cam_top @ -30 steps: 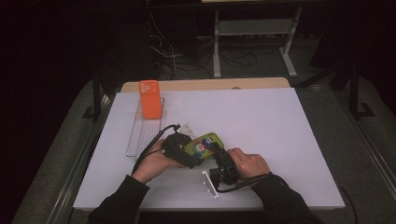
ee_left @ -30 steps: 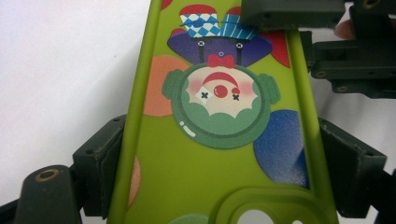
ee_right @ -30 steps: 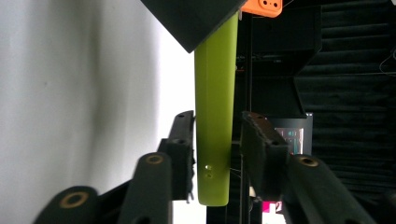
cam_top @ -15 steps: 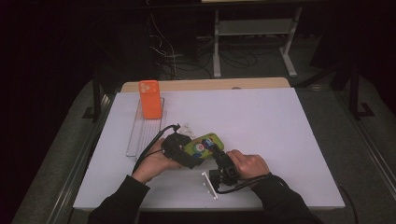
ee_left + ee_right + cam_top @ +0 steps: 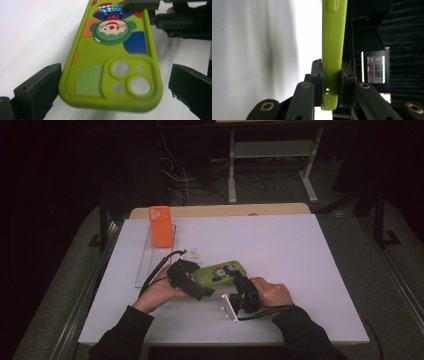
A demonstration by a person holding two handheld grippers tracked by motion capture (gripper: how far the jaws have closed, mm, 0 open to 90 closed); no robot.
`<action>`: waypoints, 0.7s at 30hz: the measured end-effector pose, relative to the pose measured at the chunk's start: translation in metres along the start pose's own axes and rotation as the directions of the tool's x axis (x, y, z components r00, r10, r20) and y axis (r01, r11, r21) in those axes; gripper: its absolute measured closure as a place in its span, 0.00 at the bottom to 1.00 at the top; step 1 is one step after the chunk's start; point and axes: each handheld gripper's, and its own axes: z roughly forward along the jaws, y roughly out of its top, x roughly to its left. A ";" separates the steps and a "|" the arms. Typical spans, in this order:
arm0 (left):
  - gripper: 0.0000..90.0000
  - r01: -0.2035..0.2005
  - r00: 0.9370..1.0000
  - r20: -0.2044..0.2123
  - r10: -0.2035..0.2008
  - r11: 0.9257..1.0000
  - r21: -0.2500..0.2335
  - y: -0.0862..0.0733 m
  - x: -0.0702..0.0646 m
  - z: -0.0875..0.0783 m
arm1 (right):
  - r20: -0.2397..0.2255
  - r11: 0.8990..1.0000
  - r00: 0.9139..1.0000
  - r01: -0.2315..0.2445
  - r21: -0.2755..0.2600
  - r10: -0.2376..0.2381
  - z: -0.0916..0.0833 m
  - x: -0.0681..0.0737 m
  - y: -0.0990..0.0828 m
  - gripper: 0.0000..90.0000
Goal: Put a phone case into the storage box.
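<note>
The left gripper, at the lower middle of the high view, has just been opening its jaws. In the left gripper view they stand wide, one at each lower corner of the frame, both clear of the green case between them. The case now hangs from the right gripper alone, pinched at its end.

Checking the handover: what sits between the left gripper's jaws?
The green phone case, camera end first, with gaps either side, in the left gripper view. The left gripper has just been opening; the right gripper pinches the far end.
</note>
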 end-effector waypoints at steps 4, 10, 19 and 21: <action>0.00 -0.009 1.000 0.001 0.009 1.000 0.005 0.000 0.002 -0.002 | -0.055 0.993 0.992 -0.112 0.038 0.114 0.000 -0.001 -0.001 0.84; 0.00 0.012 1.000 -0.004 -0.012 1.000 -0.020 0.000 0.002 -0.004 | -0.078 0.989 0.986 -0.143 0.040 0.146 0.001 -0.011 -0.006 0.84; 0.00 0.008 1.000 -0.009 -0.008 1.000 -0.019 0.000 0.003 -0.003 | -0.111 0.942 0.936 -0.331 0.053 0.335 0.003 -0.025 -0.020 0.84; 0.00 0.001 1.000 -0.011 -0.002 1.000 -0.027 0.000 0.004 -0.003 | -0.120 0.899 0.891 -0.433 0.064 0.437 0.002 -0.026 -0.021 0.84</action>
